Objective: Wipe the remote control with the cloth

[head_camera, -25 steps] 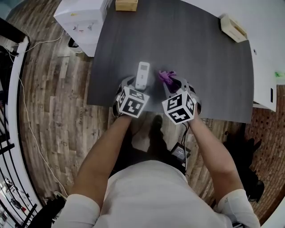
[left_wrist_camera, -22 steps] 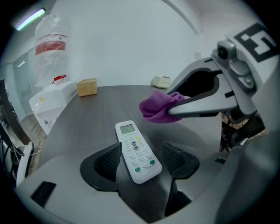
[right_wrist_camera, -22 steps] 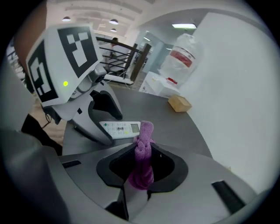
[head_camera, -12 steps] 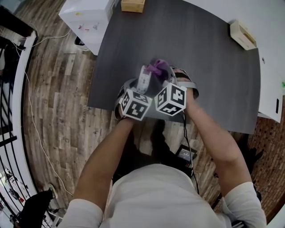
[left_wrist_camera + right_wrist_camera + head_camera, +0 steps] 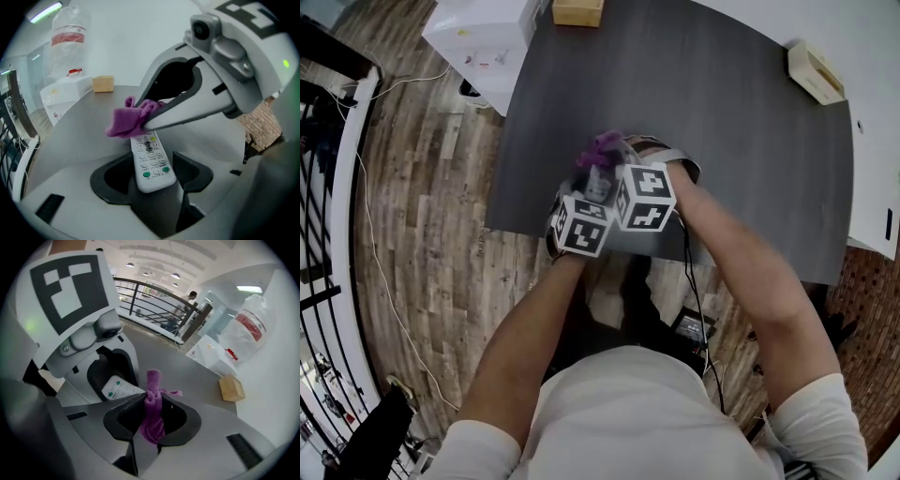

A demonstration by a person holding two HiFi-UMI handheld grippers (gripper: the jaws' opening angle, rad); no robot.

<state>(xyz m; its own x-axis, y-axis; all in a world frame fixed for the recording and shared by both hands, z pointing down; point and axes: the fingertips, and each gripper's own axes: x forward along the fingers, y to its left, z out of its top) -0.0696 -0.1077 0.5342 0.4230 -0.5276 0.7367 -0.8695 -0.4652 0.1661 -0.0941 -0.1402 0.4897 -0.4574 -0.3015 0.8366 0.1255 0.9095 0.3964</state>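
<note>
A person's left gripper [image 5: 152, 174] is clamping the near end of a white remote control [image 5: 149, 157], its jaws having just been closing a little further on it, over the 6 o'clock edge of a dark grey table [image 5: 741, 103]. The right gripper [image 5: 153, 417], reaching in from 2 o'clock in the left gripper view, is pinching a purple cloth [image 5: 153, 394] tight between its jaws and laying it over the remote's far, 12 o'clock end. A wooden block [image 5: 578, 11] is sitting at the table's 11 o'clock corner.
</note>
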